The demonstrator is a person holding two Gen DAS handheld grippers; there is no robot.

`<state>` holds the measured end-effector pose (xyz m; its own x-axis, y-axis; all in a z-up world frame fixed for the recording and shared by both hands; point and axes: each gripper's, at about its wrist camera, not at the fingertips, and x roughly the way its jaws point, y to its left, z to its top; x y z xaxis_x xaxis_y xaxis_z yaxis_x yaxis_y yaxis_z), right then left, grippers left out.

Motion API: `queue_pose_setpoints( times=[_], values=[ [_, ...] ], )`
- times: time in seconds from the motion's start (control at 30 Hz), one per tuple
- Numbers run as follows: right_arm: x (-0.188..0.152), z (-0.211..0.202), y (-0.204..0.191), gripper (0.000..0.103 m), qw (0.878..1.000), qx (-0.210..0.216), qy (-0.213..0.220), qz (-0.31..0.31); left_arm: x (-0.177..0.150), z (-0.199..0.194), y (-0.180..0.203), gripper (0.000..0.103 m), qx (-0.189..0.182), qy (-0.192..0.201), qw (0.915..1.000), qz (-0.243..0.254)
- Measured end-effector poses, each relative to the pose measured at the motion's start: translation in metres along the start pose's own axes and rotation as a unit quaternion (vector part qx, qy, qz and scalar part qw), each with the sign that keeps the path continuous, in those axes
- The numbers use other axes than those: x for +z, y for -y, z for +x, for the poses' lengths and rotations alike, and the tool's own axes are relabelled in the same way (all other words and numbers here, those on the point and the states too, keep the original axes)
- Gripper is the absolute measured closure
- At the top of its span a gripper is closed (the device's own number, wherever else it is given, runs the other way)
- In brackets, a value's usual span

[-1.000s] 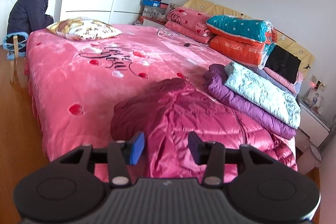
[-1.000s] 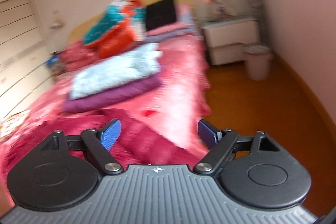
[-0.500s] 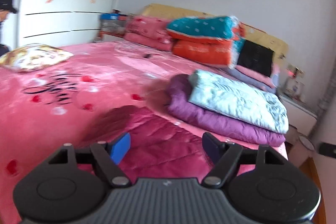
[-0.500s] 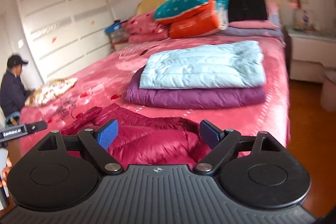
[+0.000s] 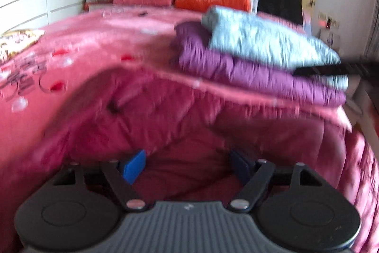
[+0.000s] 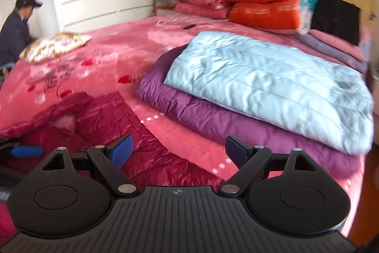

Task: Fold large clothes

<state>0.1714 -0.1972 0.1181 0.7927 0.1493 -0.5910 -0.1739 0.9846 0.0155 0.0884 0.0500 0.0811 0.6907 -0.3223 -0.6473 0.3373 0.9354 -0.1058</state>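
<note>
Crimson quilted glossy down jacket (image 6: pixel 113 134), rumpled and unfolded, on pink bedspread (image 6: pixel 123 56) near foot of bed, beside purple and pale-blue folded stack. Left tool (image 5: pixel 189 164) spread, right tool (image 6: pixel 177 148) spread, nothing pinched.

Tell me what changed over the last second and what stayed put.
Both grippers swung in low over the dark red jacket. The left gripper widened its jaws; the right gripper stayed open. Neither holds anything. The folded light blue jacket still lies on the purple jacket.
</note>
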Motion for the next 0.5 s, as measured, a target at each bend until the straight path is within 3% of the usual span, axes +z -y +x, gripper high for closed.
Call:
queue_pose_setpoints(
  times=[0.2,0.27,0.4,0.5],
  values=[
    [-0.012,0.057,-0.01,0.0,0.998,0.029,-0.048,-0.033,-0.039,-0.011,-0.002,0.025,-0.01,-0.005,0.9999,0.01],
    [-0.017,0.078,-0.004,0.0,0.995,0.046,-0.082,-0.018,-0.043,-0.016,-0.005,0.025,-0.015,-0.007,0.9999,0.001],
    [-0.032,0.103,0.007,0.0,0.978,0.132,-0.159,0.039,-0.039,-0.024,-0.01,0.025,-0.039,-0.016,0.999,-0.011],
    [-0.044,0.102,0.004,0.0,0.975,0.142,-0.163,0.046,-0.031,-0.036,-0.017,0.026,-0.052,-0.008,0.9982,-0.029]
  ],
)
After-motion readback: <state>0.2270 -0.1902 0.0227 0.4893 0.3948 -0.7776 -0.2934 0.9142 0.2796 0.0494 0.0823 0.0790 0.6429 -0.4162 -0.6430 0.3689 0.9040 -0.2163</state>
